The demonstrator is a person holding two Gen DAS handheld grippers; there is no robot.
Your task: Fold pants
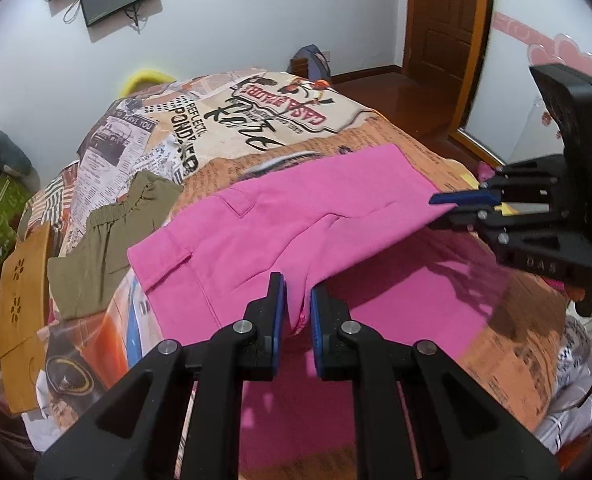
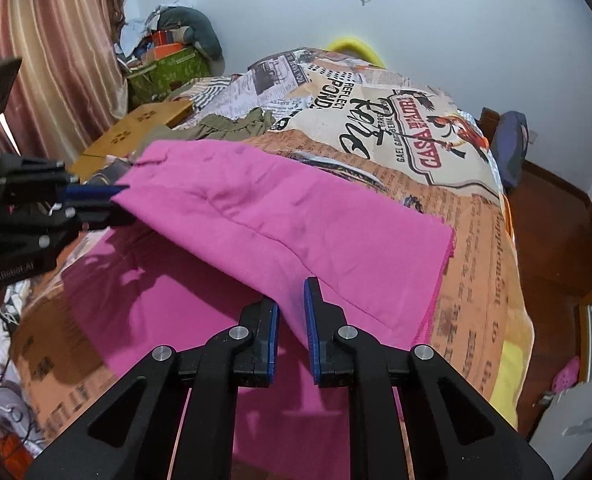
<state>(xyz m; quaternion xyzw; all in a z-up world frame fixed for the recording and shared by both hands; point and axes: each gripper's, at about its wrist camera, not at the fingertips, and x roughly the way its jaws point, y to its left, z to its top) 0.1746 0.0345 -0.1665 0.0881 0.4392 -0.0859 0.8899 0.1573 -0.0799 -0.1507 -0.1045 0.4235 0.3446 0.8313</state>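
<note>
Pink pants (image 1: 280, 224) are lying spread over a printed bedspread (image 1: 256, 120), with one layer being lifted off the lower layer and folding over it. Left gripper (image 1: 297, 300) is pinching the near edge of that raised layer, its jaws closed on a bunched fold of pink cloth sitting right between the blue pads (image 1: 280, 320); the fabric is stretching away from the jaws and up toward the far side. Right gripper (image 2: 290, 300) is doing the same on its end, jaws closed on the pink fabric edge, cloth running up and away from its fingertips to the hem at the right of the jaws. In the left wrist view the right gripper (image 1: 456, 204) is showing off to the right of the jaws, clamped on the corner of the lifted layer; in the right wrist view the left gripper (image 2: 112, 200) is sitting off to the left, clamped on the opposite corner. The lower pink layer is lying flat below and just ahead of both sets of jaws, shadowed by the raised cloth. Olive-green garment (image 1: 108, 232) is lying crumpled beyond and left of the left jaws, apart from the pants, beside a wooden board (image 1: 20, 320) at the bed's edge. No earlier frame is given, so jaw movement cannot be told.
</note>
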